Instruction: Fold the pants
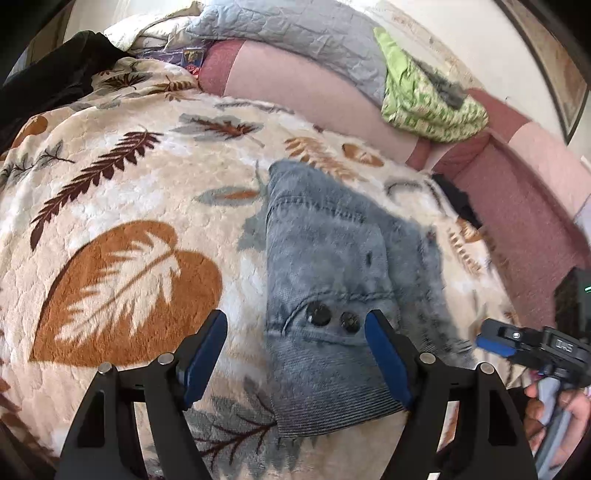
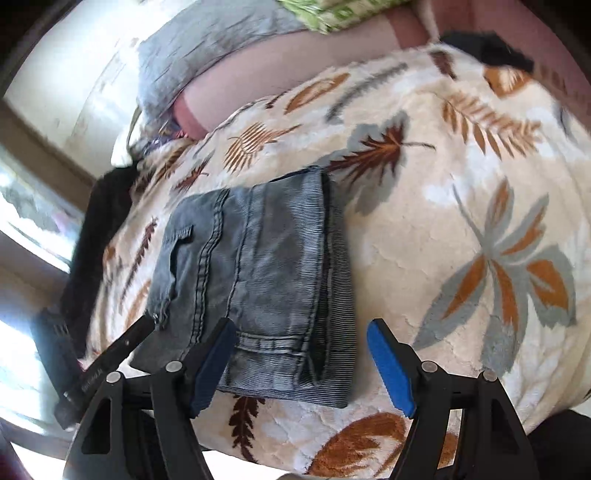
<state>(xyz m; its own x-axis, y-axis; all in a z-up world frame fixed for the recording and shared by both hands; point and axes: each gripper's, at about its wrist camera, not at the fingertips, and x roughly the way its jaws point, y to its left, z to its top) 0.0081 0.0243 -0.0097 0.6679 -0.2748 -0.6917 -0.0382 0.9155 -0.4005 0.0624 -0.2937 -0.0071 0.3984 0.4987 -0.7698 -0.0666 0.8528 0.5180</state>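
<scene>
Folded grey-blue denim pants (image 1: pixel 332 258) lie in a compact stack on the leaf-print blanket (image 1: pixel 122 206). In the left wrist view the waistband with two dark buttons (image 1: pixel 330 317) faces me. My left gripper (image 1: pixel 297 354) hovers just above that end, open, its blue pads apart on either side of the buttons. In the right wrist view the pants (image 2: pixel 258 273) show their hems and a seam. My right gripper (image 2: pixel 301 365) stands open over the stack's near right corner, pressing on nothing. It also shows at the right edge (image 1: pixel 493 341), held by a hand (image 1: pixel 554 417).
A pink padded edge (image 1: pixel 517 214) borders the blanket at the back and right. On it rest a grey quilt (image 1: pixel 295 33) and a green patterned cloth (image 1: pixel 428 99). A black garment (image 1: pixel 55 74) lies at the far left, with a bright window (image 2: pixel 26 229) beyond.
</scene>
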